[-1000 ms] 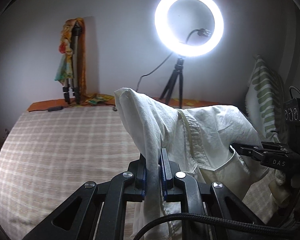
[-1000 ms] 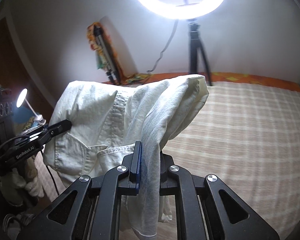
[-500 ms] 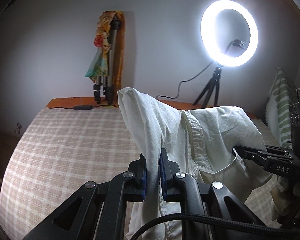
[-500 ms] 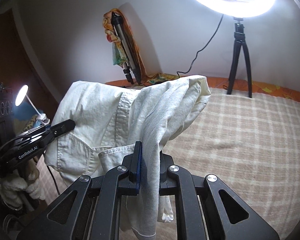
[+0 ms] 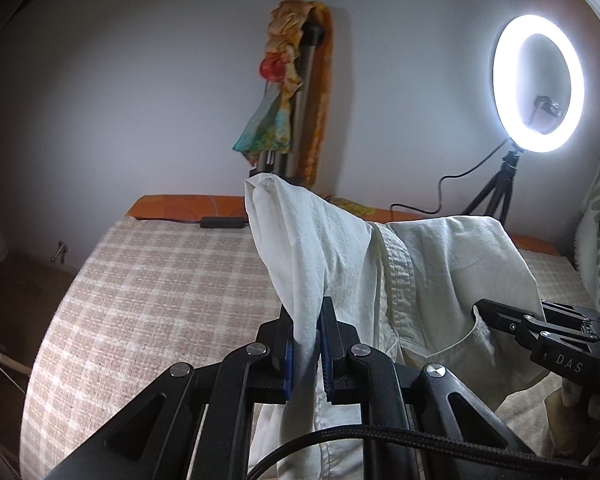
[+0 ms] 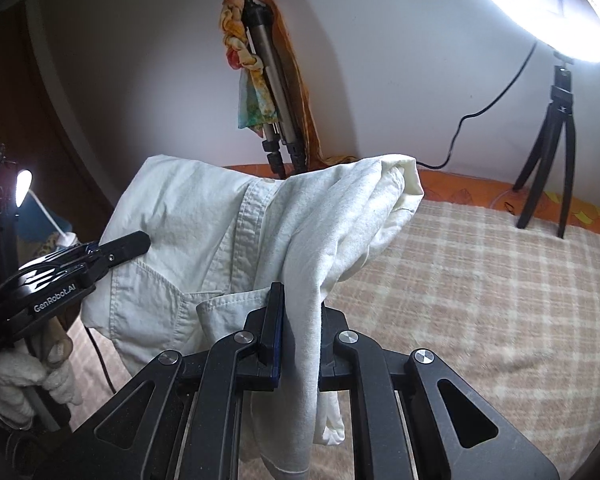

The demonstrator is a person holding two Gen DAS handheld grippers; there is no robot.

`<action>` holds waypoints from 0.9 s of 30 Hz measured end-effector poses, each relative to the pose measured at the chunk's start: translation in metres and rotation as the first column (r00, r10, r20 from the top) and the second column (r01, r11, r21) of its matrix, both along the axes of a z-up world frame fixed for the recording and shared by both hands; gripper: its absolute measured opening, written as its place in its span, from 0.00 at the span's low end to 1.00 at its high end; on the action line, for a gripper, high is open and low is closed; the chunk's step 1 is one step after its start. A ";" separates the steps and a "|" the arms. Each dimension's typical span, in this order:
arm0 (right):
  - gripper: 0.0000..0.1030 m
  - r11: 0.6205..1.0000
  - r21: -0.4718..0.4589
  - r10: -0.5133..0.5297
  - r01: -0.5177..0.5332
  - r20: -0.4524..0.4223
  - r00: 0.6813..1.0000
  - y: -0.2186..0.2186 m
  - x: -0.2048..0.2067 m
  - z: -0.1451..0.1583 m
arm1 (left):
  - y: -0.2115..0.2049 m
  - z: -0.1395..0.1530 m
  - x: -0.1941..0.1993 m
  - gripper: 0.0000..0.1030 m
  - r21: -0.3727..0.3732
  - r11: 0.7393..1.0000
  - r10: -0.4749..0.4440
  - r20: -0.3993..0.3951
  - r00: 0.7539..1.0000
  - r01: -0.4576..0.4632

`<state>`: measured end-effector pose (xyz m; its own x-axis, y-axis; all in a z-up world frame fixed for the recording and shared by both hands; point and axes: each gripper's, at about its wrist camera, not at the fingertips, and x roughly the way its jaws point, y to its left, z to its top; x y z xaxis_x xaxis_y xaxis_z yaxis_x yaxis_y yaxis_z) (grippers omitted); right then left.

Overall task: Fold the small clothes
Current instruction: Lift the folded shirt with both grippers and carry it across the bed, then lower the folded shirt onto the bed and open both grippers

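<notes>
The left gripper (image 5: 305,344) and the right gripper (image 6: 298,330) each pinch a bunched edge of the white shirt (image 5: 412,264), held up above the checked bedspread (image 5: 160,292). Only the right wrist view shows a gloved hand (image 6: 20,380).

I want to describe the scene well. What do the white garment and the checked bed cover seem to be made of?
White garment: probably woven cotton, matte, with soft creases and a stitched placket. Checked bed cover: seemingly a coarser woven fabric, matte, with a visible grid texture; the fibre cannot be told.
</notes>
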<state>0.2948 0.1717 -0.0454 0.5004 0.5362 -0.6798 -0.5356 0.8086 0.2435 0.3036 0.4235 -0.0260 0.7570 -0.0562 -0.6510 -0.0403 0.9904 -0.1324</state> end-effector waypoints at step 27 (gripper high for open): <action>0.38 0.981 -0.187 -0.052 0.056 0.024 0.998 0.010 0.026 -0.020 | 0.005 -0.019 0.006 0.48 0.125 0.989 0.081 -0.025 0.996 -0.077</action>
<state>0.3204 0.1819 -0.0651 0.5388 0.3721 -0.7558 -0.4928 0.8669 0.0755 0.3099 0.4284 -0.0446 0.7359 0.0855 -0.6717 -0.1215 0.9926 -0.0069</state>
